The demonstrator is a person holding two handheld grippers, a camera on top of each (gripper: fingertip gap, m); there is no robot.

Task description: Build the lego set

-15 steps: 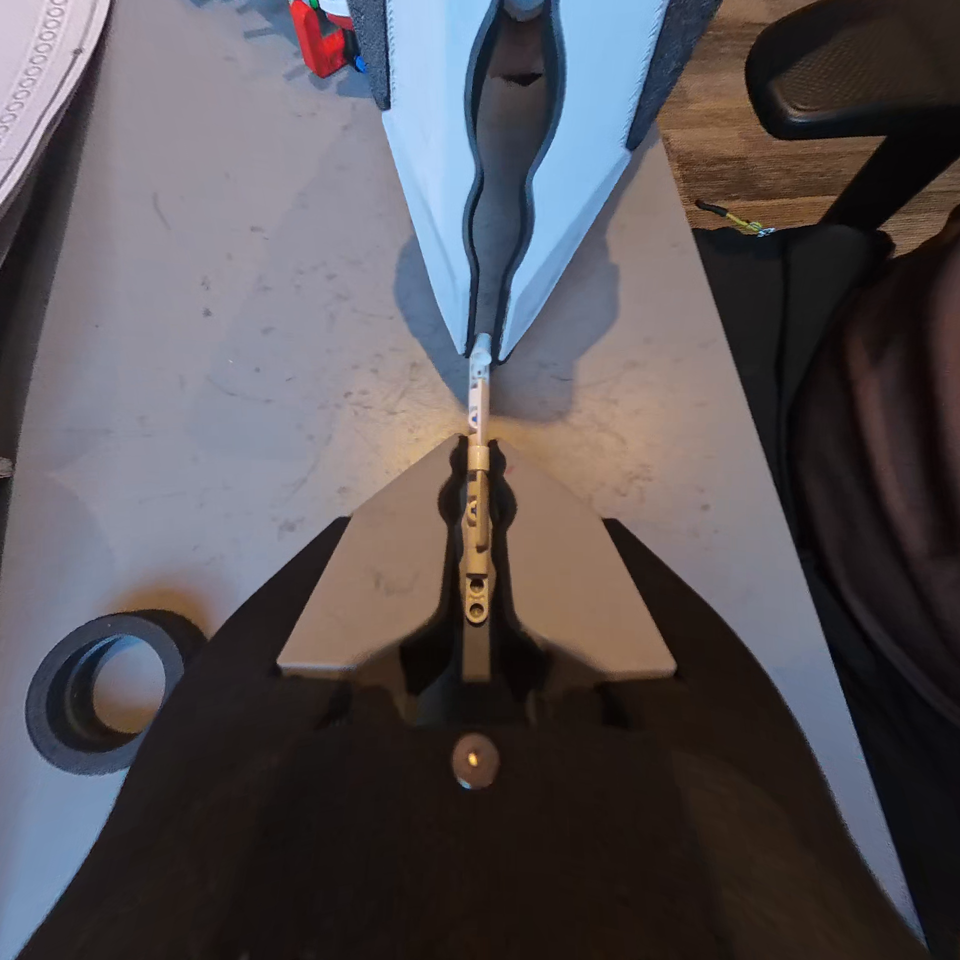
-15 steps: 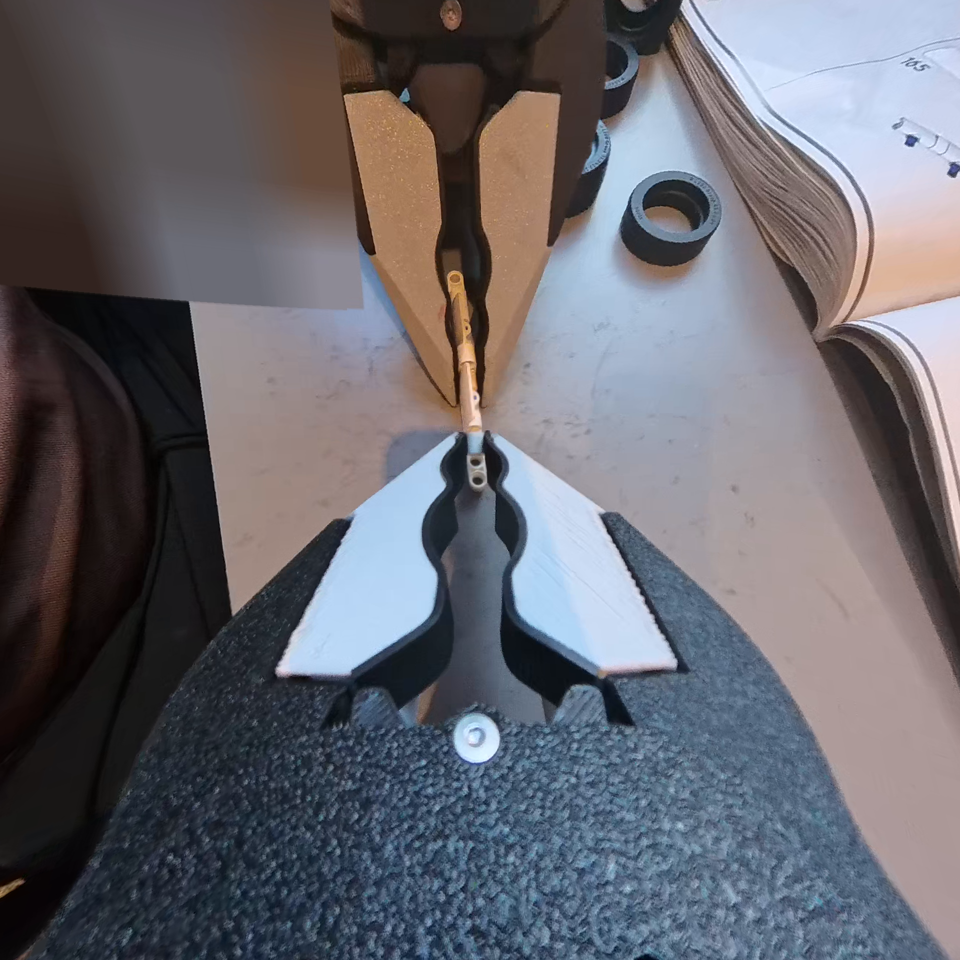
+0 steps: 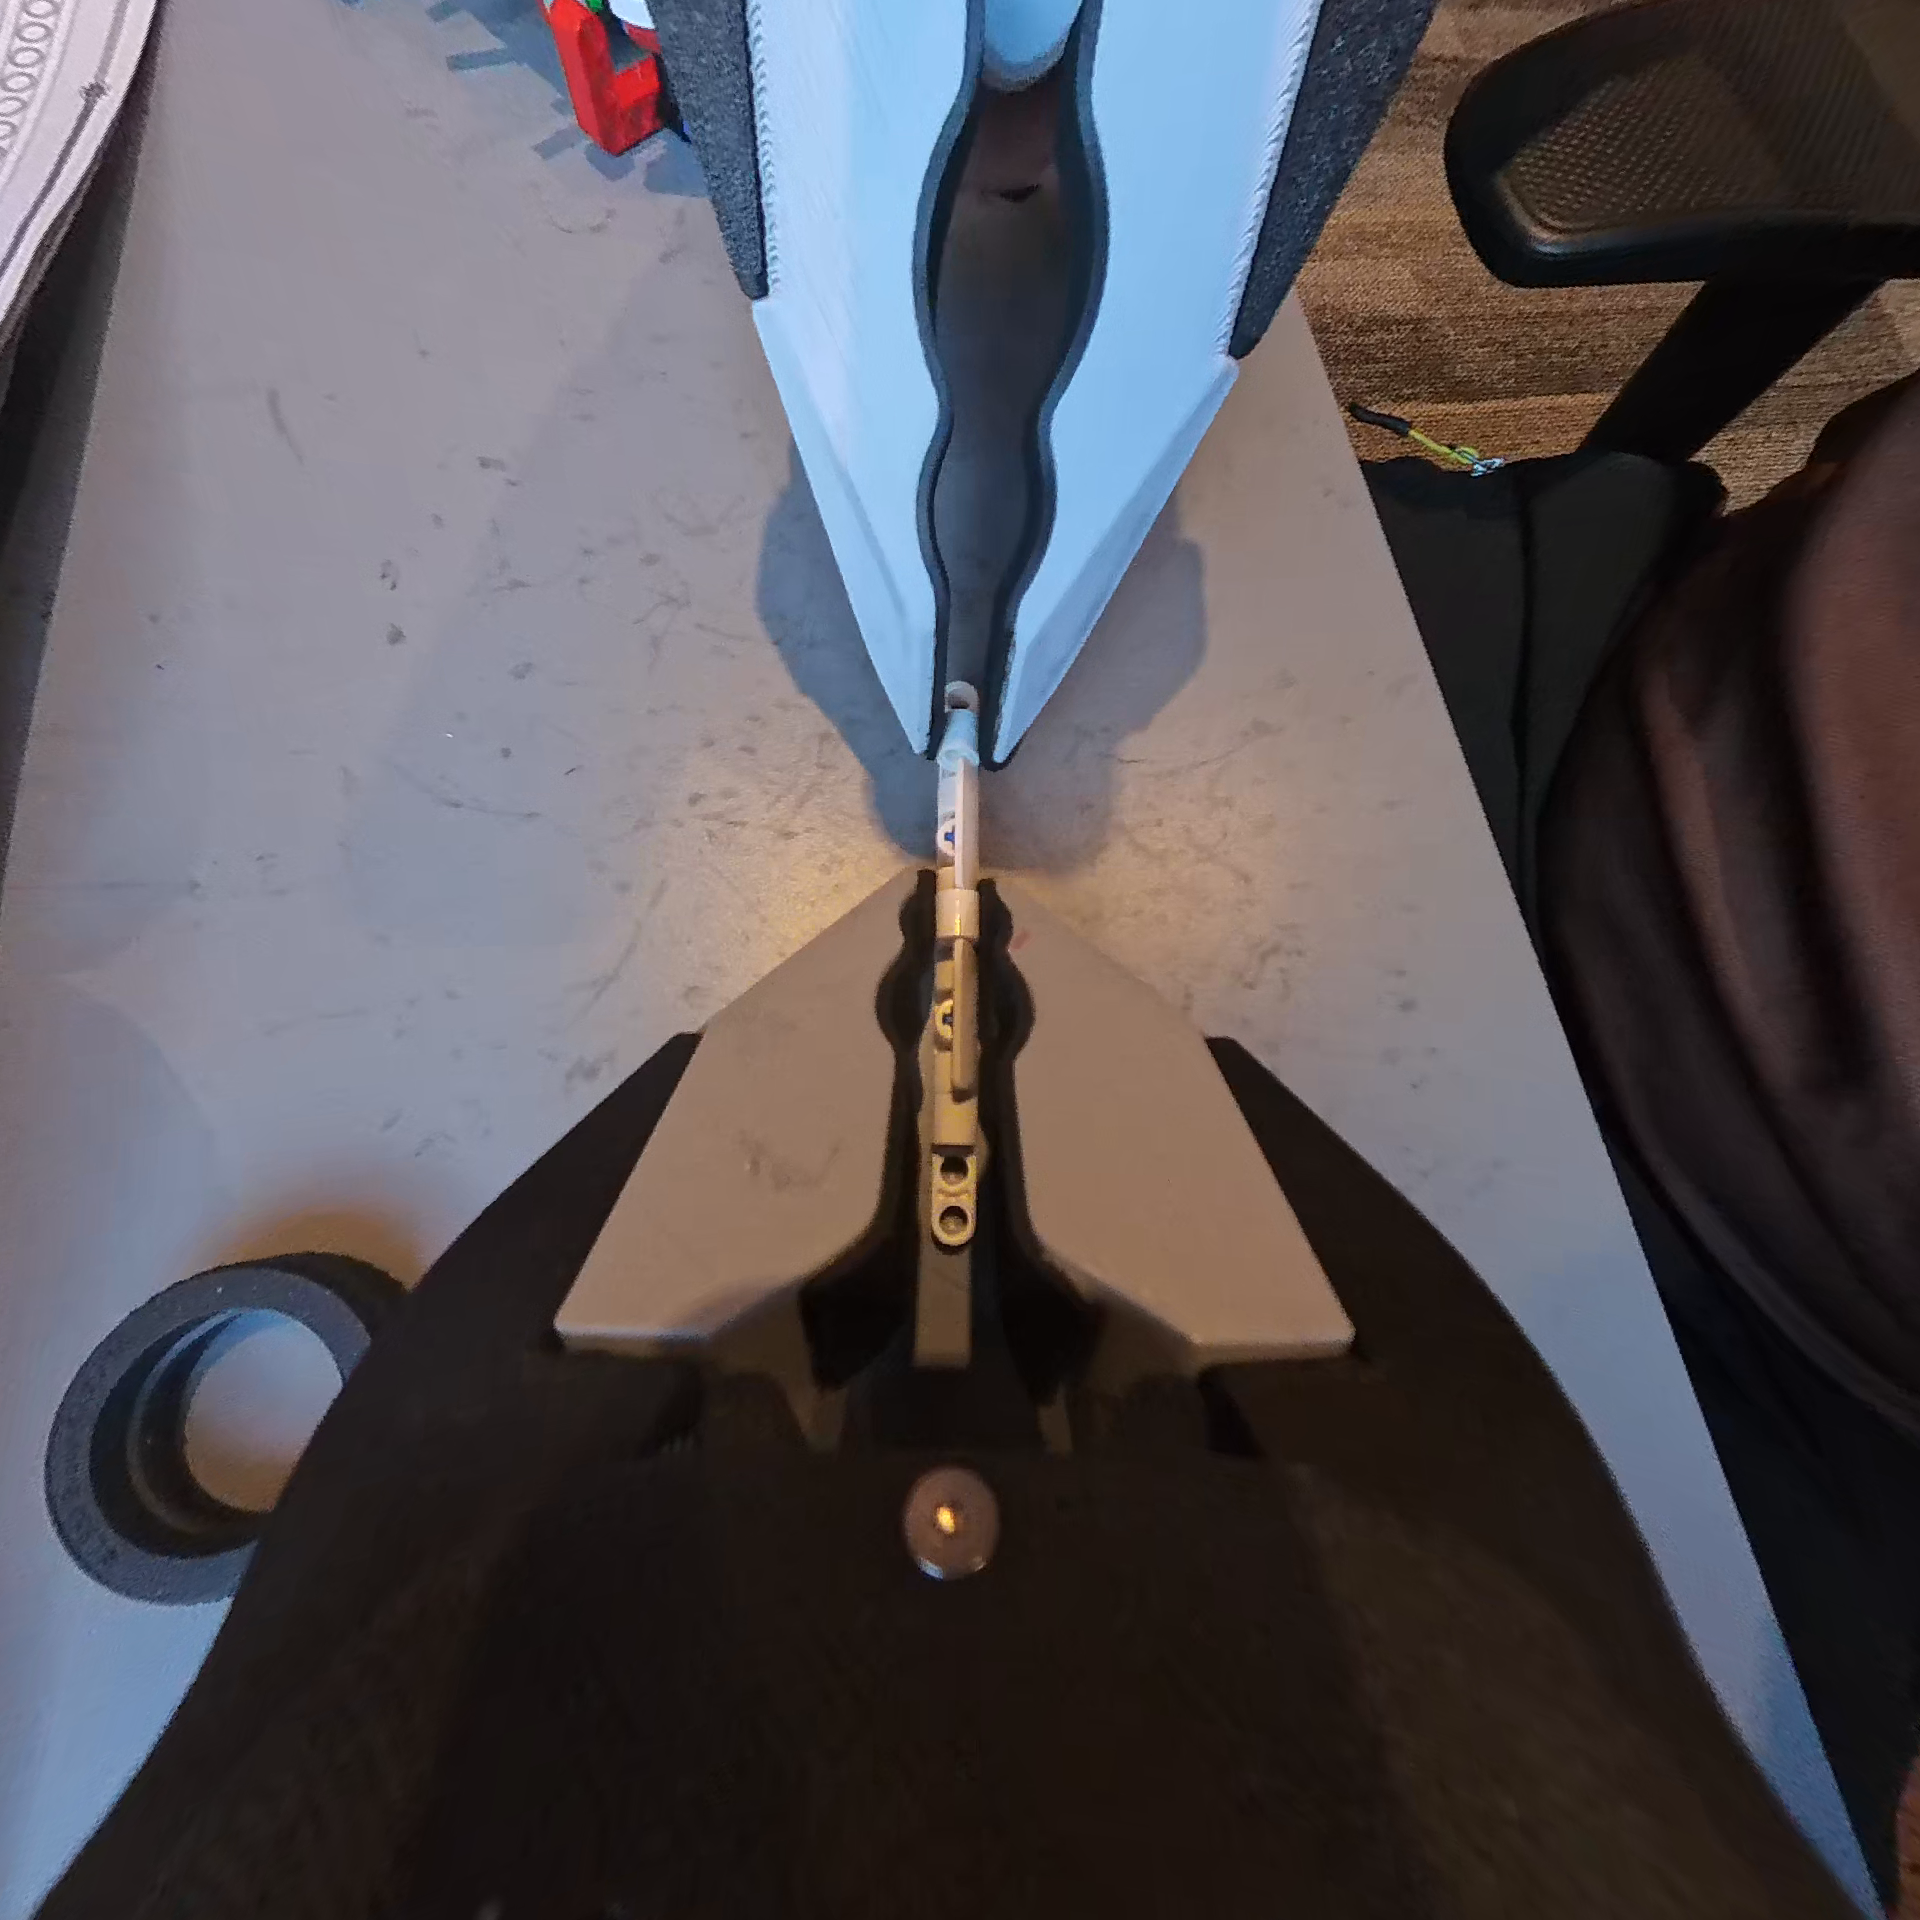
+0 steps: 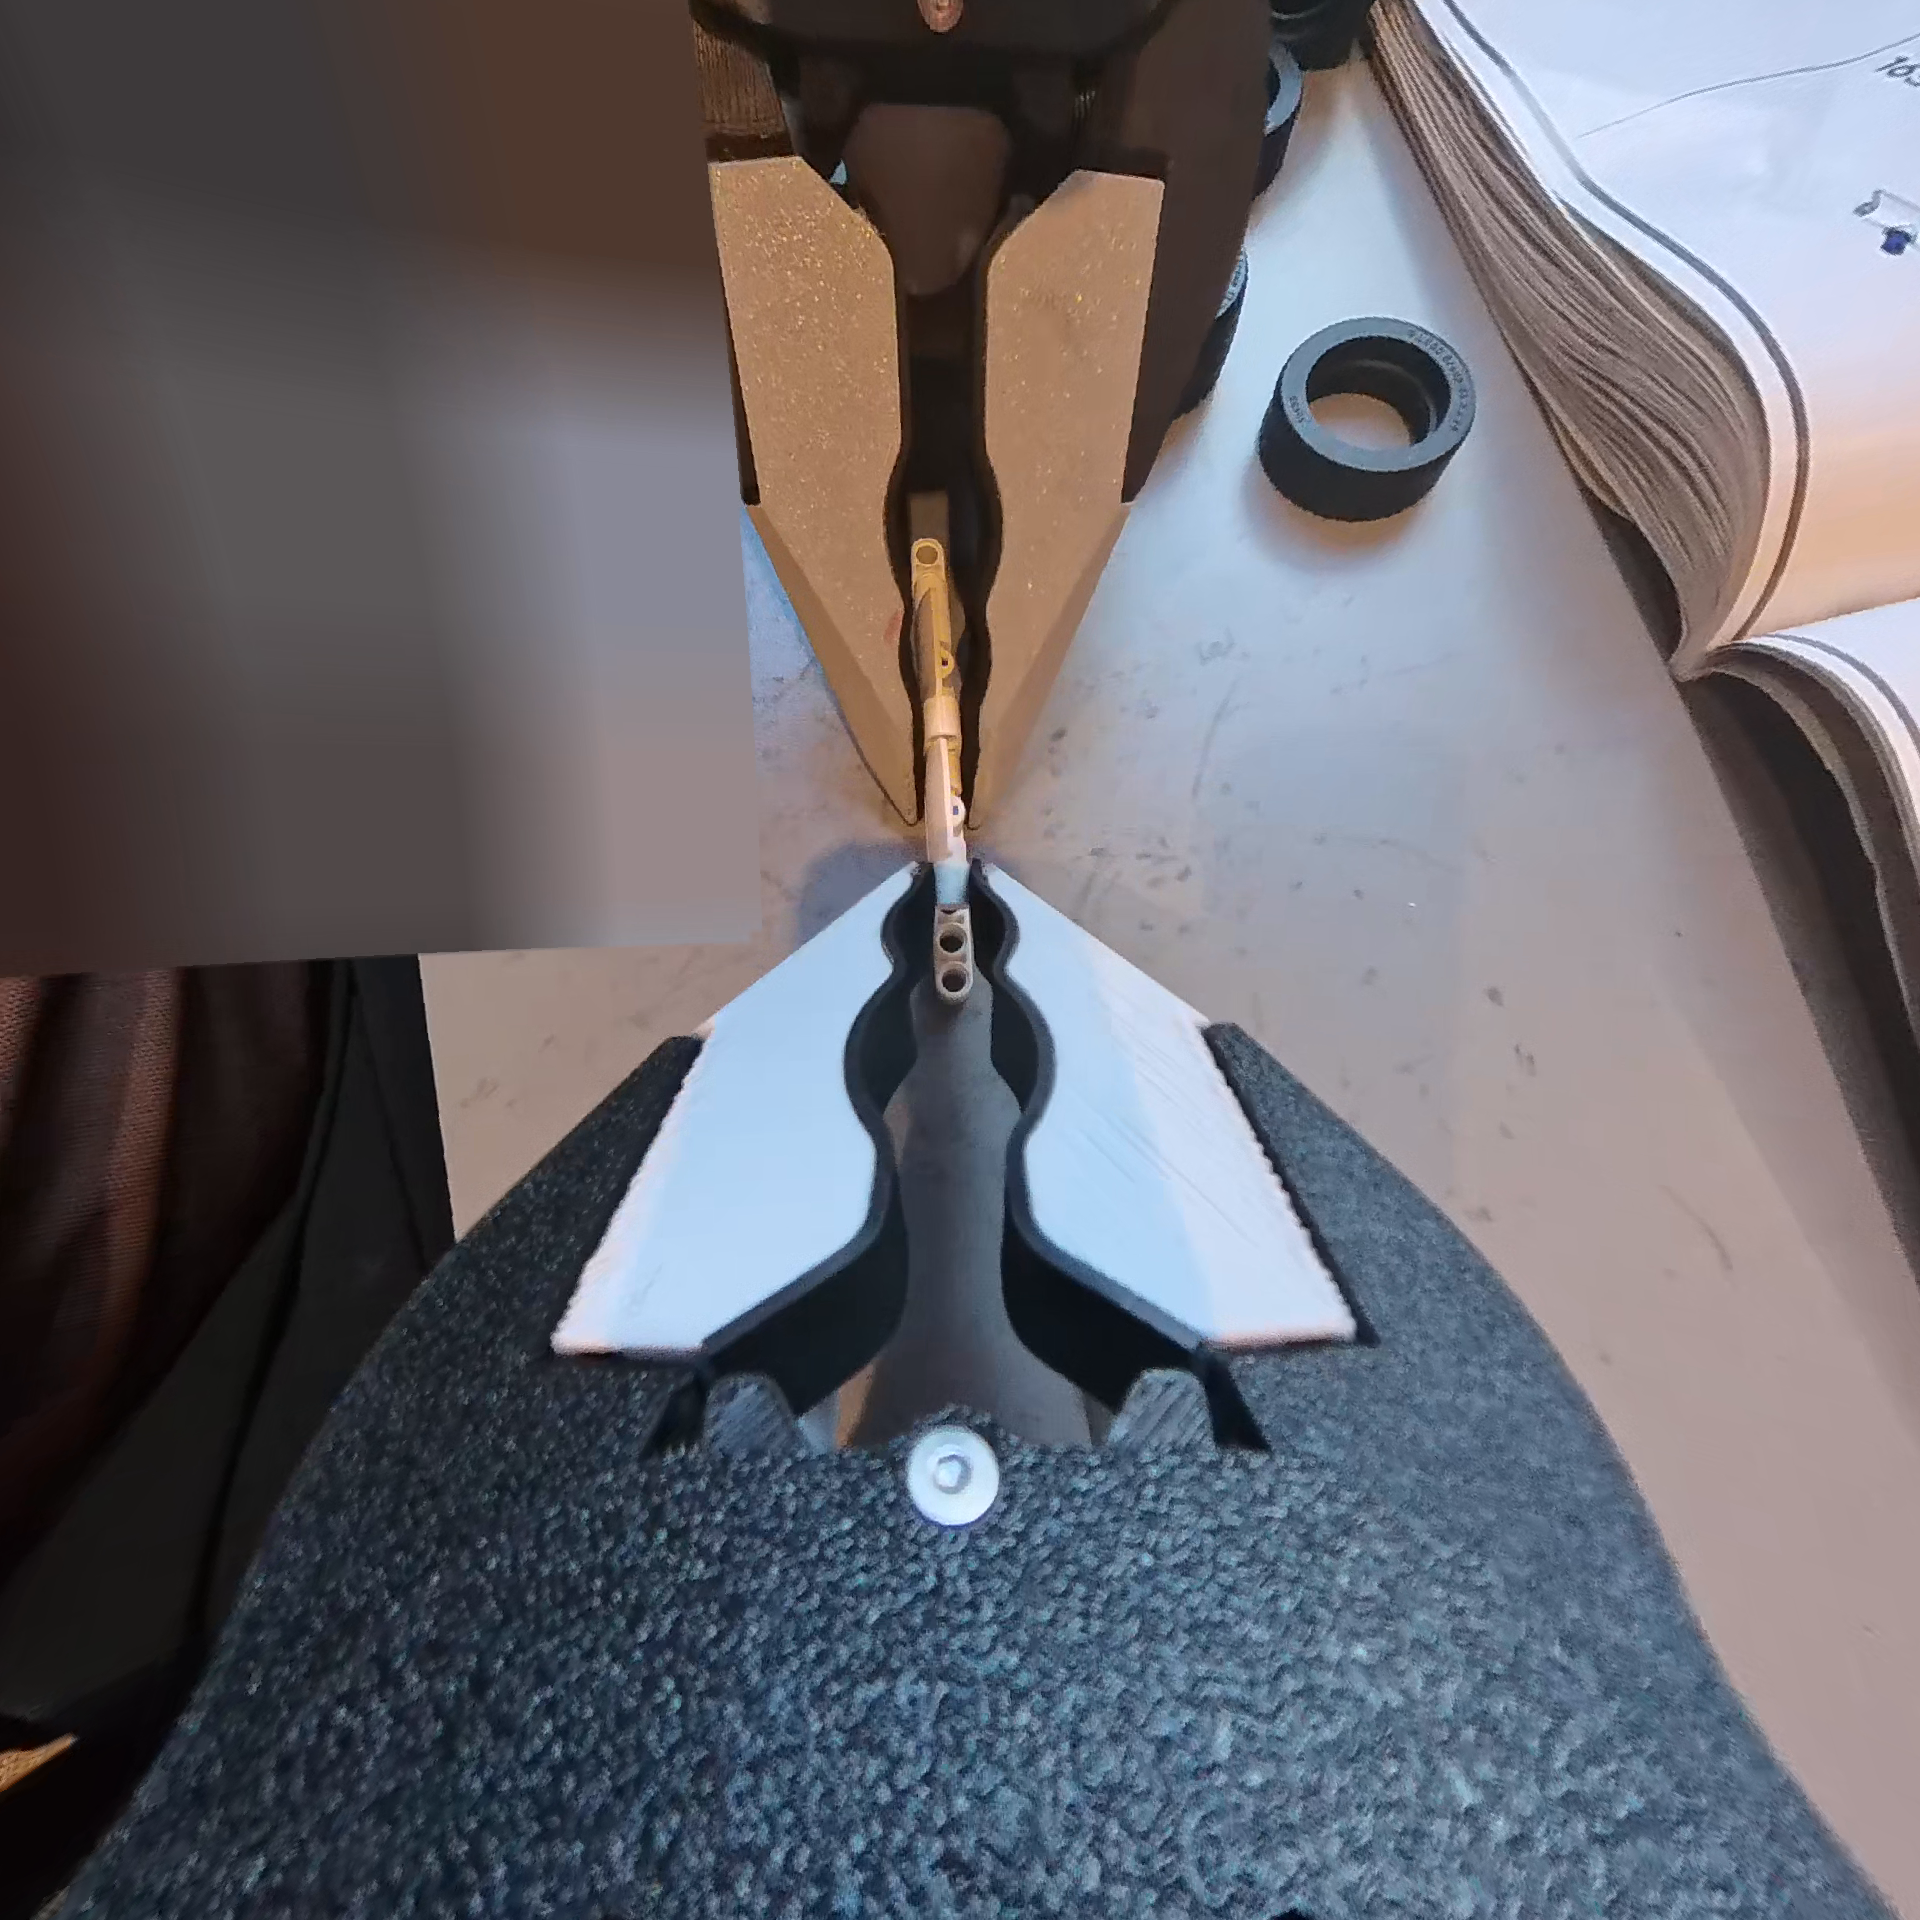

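Between this moment and half a second earlier almost nothing is shifting: both claws are staying nose to nose over the grey table (image 3: 436,644), and the thin lego rod (image 3: 956,831) is still bridging the gap between their tips. That suggests the two ends are being pressed or lined up slowly, with the join not yet clearly finished.

The left gripper (image 3: 958,891), grey-fingered, is clamping together on the tan end of the rod, whose two-holed tail (image 3: 954,1195) is lying back between its fingers. The right gripper (image 4: 948,871), white-fingered, is pinching together on the other end, where a short grey two-holed connector (image 4: 950,958) is poking back into its throat. In the right wrist view the rod is running slightly aslant, so it looks as though the alignment is still needing care.

A black rubber tyre (image 4: 1361,426) is lying near the open instruction book (image 4: 1662,312), well clear of the claws; another tyre (image 3: 197,1423) is sitting beside the left gripper's body. A red lego piece (image 3: 608,83) is resting at the far edge. A chair (image 3: 1683,177) and a person's dark clothing (image 3: 1745,935) are flanking the table. Nothing is blocking the work except the claws' own closeness, which is leaving little rod to watch.
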